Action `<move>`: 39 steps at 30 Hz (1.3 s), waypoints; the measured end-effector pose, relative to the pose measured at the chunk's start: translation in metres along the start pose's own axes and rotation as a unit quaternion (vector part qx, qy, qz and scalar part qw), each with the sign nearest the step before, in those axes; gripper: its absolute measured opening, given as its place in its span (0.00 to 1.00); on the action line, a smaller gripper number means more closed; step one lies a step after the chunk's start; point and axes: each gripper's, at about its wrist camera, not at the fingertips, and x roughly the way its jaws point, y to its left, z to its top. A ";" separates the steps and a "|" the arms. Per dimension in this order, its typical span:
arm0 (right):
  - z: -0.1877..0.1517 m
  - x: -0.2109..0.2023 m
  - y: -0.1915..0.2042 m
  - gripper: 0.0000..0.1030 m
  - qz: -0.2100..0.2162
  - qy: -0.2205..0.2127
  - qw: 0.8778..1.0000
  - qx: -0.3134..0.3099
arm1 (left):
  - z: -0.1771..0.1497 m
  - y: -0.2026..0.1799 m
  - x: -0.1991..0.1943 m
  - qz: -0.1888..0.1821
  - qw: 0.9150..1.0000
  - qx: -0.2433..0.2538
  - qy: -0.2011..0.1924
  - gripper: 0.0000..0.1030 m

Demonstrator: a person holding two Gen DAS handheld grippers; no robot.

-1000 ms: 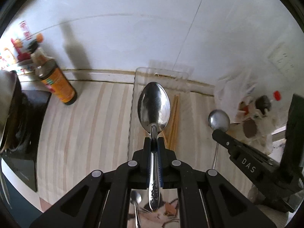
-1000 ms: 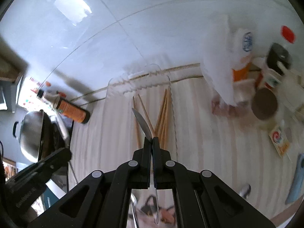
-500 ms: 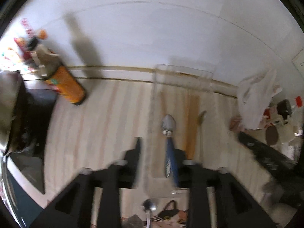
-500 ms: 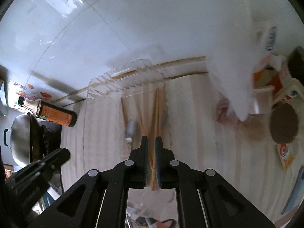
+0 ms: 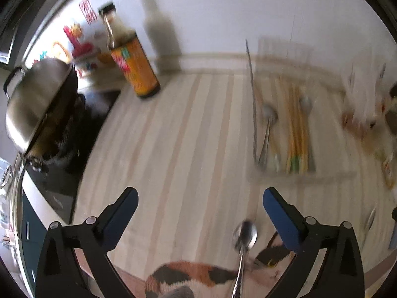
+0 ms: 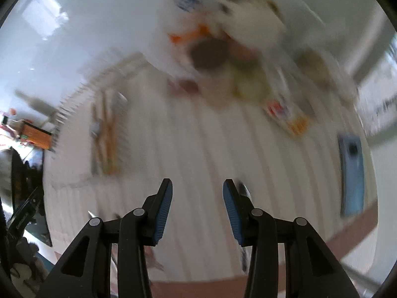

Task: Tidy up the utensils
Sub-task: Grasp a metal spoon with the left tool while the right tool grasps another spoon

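1. The left gripper (image 5: 199,206) sits at the bottom of the left wrist view with its jaws spread wide and nothing between them, above bare striped countertop (image 5: 178,136).

2. A loose metal spoon (image 5: 244,233) lies at lower centre-right of that view, bowl toward the tray, just inside the right-hand finger. Its handle runs off the bottom edge across a cat-print mat (image 5: 188,277). It is not in the tray, so it is probably the next utensil to pick up.

3. The clear plastic organizer tray (image 5: 251,99) is at right of centre, near the back wall. It holds a spoon (image 5: 269,113) in a left lane, a bundle of wooden chopsticks (image 5: 296,134) in the middle, and another spoon bowl (image 5: 305,101) beside them. The lanes seem meant to keep like with like.

4. The right gripper (image 6: 197,200) is at bottom centre of the right wrist view, jaws moderately parted and empty. This view is heavily blurred; the tray (image 6: 104,139) shows only as a smear at centre left.

5. A small metal shape (image 6: 244,190) peeks out just behind the right-hand finger; it is too blurred to name.

6. Off-task items: a sauce bottle (image 5: 134,69) at upper left, a lidded steel pot (image 5: 34,101) at far left, and a blue phone-like slab (image 6: 352,173) at right.
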 end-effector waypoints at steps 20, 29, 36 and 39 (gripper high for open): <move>-0.054 0.090 -0.004 0.07 -0.082 0.024 0.994 -0.074 | -0.084 0.011 0.052 -0.006 0.992 -0.016 0.127 0.90; -0.077 0.099 0.013 0.02 0.162 0.109 0.981 0.008 | -0.088 -0.018 0.051 -0.052 0.989 0.017 0.136 0.65; -0.066 0.097 -0.023 0.10 0.157 0.109 0.981 0.035 | -0.086 -0.046 0.059 -0.056 0.988 0.038 0.138 0.35; -0.066 0.088 -0.014 0.16 0.139 0.096 0.986 0.006 | -0.084 -0.053 0.057 -0.073 0.987 0.043 0.136 0.09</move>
